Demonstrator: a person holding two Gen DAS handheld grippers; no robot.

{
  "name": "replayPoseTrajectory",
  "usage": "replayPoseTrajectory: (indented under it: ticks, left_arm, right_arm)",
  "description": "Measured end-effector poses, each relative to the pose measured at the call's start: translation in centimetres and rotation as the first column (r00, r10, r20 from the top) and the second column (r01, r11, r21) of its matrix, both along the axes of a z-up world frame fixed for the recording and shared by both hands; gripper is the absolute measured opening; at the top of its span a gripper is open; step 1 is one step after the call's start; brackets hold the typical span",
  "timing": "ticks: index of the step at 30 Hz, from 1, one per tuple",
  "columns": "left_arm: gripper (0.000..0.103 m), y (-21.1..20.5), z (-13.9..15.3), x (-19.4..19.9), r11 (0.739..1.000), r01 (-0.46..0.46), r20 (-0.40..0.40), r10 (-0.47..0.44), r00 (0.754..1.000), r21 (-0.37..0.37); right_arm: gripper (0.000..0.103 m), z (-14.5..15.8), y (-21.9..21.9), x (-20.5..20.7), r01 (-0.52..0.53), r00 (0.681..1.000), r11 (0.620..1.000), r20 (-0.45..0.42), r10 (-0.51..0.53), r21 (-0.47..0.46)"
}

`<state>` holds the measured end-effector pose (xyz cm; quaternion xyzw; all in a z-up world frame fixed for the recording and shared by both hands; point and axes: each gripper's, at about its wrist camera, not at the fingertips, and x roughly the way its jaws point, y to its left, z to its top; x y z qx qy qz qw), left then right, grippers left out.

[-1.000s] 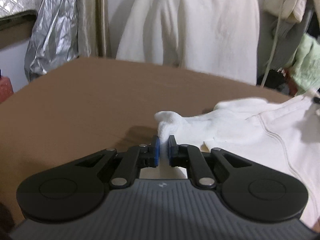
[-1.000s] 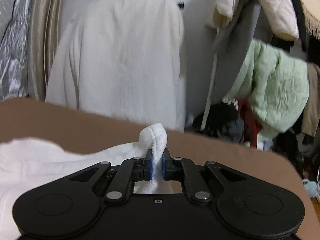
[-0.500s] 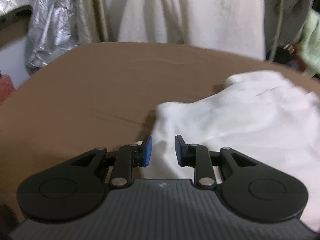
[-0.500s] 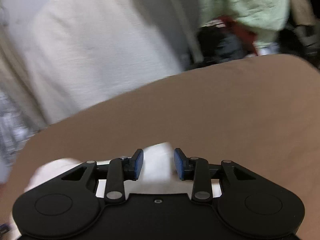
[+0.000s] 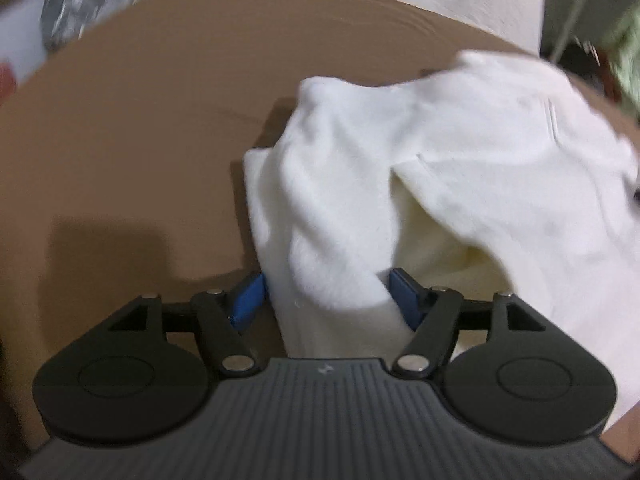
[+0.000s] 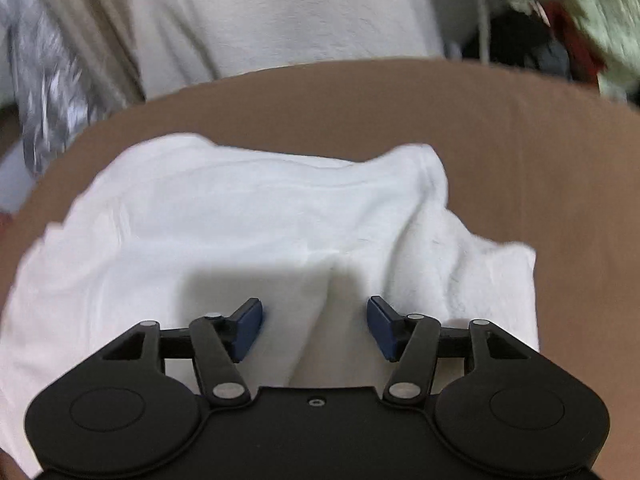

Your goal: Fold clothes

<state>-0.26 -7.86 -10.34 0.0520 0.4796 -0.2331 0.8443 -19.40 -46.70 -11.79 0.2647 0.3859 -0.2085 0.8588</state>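
- The left gripper has its blue-padded fingers spread wide; a fold of the white garment lies in the gap between them, and neither pad is pressing it.
- The right gripper also has its fingers spread wide, hovering over the near part of the same white garment with nothing pinched.
- In the left wrist view the garment lies in a rumpled heap on the brown table, filling the near right of the scene; one flap is turned back and shows a creamy fleece inside, and a stitched seam runs along the far right part.
- In the right wrist view the garment spreads across the near and left part of the table, with a bunched ridge to the right of the gripper and a soft crease running up the middle between the fingers.
- Beyond the far edge of the table hangs a white cloth; to its left is a silvery quilted sheet, and at far right a pale green garment, all blurred.
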Motion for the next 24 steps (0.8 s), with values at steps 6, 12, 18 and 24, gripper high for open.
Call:
replayPoseTrajectory:
  ticks: [6, 12, 18, 24]
  left_arm:
    - [0.073, 3.1, 0.3, -0.3, 0.991, -0.098, -0.065, 0.092, 0.994, -0.086]
    - [0.073, 5.9, 0.3, 0.1, 0.958, -0.119, -0.170, 0.075, 0.982, -0.260]
    - [0.075, 7.3, -1.2, 1.7, 0.942, -0.135, -0.261, 0.053, 0.964, -0.307]
    - [0.090, 5.8, -2.8, 2.1, 0.938, -0.086, -0.330, -0.032, 0.944, -0.335]
  right_arm:
    - [0.064, 2.6, -0.9, -2.6, 0.133, 0.991, 0.986, -0.007, -0.134, -0.097]
    - [0.069, 3.6, -3.3, -5.4, 0.197, 0.980, 0.980, 0.025, -0.198, 0.019]
    - [0.089, 2.0, -5.5, -6.1, 0.121, 0.992, 0.983, 0.003, -0.123, 0.141]
    - [0.089, 0.4, -7.6, -6.8, 0.045, 0.999, 0.964, -0.009, -0.045, 0.262]
